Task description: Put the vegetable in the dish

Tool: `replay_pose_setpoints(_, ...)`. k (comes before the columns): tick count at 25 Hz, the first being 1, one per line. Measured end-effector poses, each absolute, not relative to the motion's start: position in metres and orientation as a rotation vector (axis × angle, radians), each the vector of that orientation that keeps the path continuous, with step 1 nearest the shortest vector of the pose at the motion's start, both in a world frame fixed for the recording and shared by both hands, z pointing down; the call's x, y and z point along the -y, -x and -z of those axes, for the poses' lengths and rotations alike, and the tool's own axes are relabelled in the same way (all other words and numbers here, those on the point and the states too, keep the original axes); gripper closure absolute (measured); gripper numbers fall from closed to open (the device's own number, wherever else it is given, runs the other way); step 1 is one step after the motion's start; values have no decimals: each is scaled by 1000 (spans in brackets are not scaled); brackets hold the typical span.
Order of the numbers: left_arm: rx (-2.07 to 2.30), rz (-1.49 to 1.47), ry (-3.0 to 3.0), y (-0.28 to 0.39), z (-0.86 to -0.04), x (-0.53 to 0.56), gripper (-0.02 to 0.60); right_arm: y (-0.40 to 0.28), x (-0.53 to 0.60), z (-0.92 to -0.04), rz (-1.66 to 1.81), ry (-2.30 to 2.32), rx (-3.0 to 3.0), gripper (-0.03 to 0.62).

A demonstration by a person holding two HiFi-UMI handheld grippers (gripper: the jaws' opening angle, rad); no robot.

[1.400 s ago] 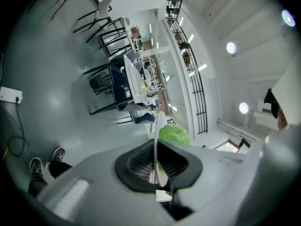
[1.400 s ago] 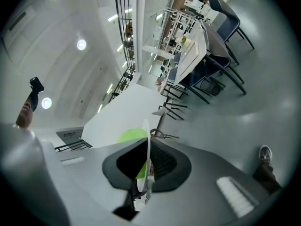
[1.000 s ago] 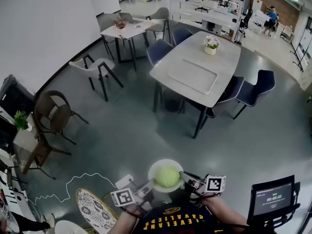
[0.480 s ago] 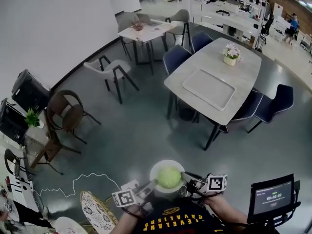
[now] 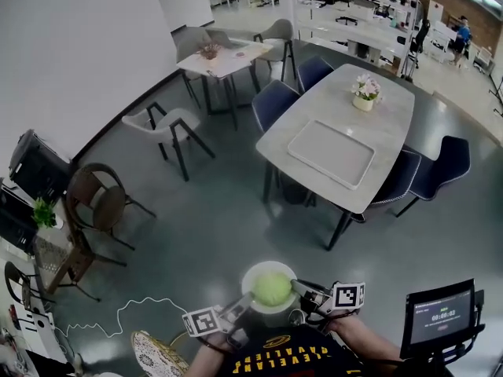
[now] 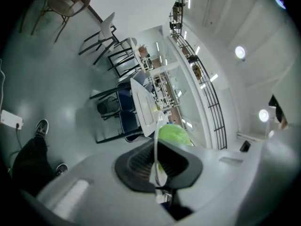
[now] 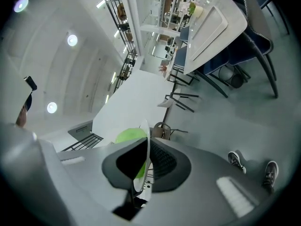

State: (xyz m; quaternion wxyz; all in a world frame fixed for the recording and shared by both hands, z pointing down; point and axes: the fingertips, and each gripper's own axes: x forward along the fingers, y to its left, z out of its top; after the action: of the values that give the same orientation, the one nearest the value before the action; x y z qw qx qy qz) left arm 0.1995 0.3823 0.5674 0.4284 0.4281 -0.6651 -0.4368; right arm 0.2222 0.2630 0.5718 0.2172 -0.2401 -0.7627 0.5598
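Note:
A round green vegetable [image 5: 272, 287] lies in a white dish [image 5: 253, 274] held above the floor, close to my body at the bottom of the head view. My left gripper [image 5: 240, 308] is shut on the dish's near-left rim. My right gripper [image 5: 301, 290] is shut on its right rim. In the left gripper view the dish rim [image 6: 155, 126] runs edge-on between the dark pads of my left gripper [image 6: 156, 166], with the vegetable [image 6: 173, 134] behind. The right gripper view shows the rim [image 7: 146, 140] clamped by my right gripper [image 7: 142, 166], with the vegetable [image 7: 127, 136] to its left.
A long grey table [image 5: 389, 124] with a flat tray [image 5: 330, 153] and a flower pot [image 5: 364, 93] stands ahead, ringed by blue chairs [image 5: 271, 104]. A smaller table [image 5: 224, 57], a brown chair [image 5: 98, 203], a floor cable [image 5: 102, 320] and a timer screen [image 5: 440, 318] are around.
The room has shifted in the head view as the person moves. The dish with the vegetable stays in the same place between both shut grippers.

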Motion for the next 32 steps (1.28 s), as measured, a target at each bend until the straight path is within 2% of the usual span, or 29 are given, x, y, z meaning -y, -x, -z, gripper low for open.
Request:
replay_pose_setpoints(9,1546,990,-1203,-104,-562,-357,569,-149,-242,-558,-1590,474,2226,579)
replay_pose_setpoints(20,1390,928,-1306,25,-578,-374,571,-37,-267,-567,-1589,238,2302,577)
replay_pose_setpoints(32,1300,907,-1335,49,-566,-369,570,-15,-270,-548,-1651,191,2330,574)
